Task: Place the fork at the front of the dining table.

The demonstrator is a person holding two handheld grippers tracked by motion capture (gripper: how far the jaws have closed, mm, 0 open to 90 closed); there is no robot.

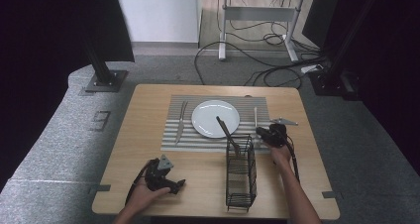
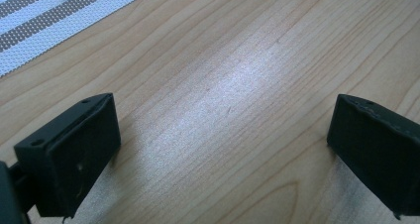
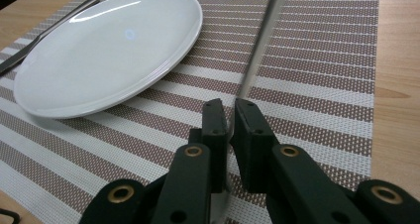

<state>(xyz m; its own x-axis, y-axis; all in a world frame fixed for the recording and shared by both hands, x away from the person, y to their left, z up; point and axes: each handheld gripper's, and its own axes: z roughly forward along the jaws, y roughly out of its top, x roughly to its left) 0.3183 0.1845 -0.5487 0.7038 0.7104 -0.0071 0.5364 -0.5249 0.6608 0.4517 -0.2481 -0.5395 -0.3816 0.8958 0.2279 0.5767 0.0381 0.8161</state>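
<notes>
**Knife Placement at Right of Plate**

The left gripper (image 1: 166,180) rested on the near table (image 1: 133,149), jaws released and empty. A wire caddy (image 1: 241,172) stood at centre, one utensil (image 1: 225,128) leaning in it. The right gripper (image 3: 228,116) had its jaws clenched on a knife (image 3: 262,38) lying along the striped mat (image 3: 317,60), just right of the plate (image 3: 109,48). A fork (image 1: 181,120) lay left of the plate. Judged step: setting the knife down. Next: release and withdraw without dragging it.
</notes>
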